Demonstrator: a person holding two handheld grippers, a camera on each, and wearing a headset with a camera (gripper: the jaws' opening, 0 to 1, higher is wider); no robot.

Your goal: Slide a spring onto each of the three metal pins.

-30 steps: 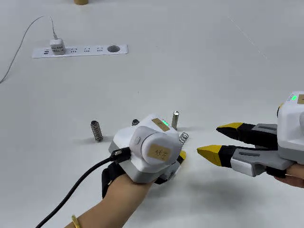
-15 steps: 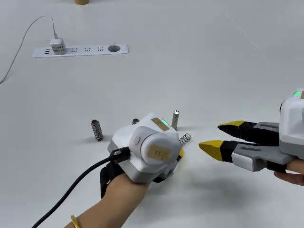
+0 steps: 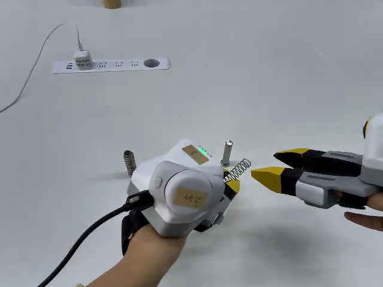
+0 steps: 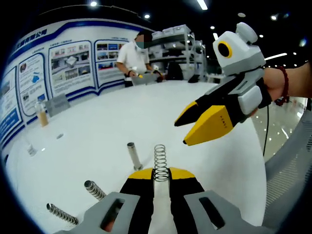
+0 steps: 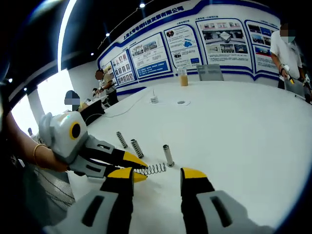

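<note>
fingers (image 4: 141, 174) of the left gripper (image 4: 161, 176) are pinched on a spring (image 4: 161, 161) just right of the bare pin (image 4: 133, 156); the right gripper (image 5: 160, 173) is spread wide. if tipped, the spring could be flicked away.

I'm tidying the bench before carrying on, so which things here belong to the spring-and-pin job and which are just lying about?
For the job:
spring gripped in the left tool
bare metal pin
spring-covered pin
second spring-covered pin
right tool, open

Lying about:
power strip
charger plugged into it
white cable
</note>
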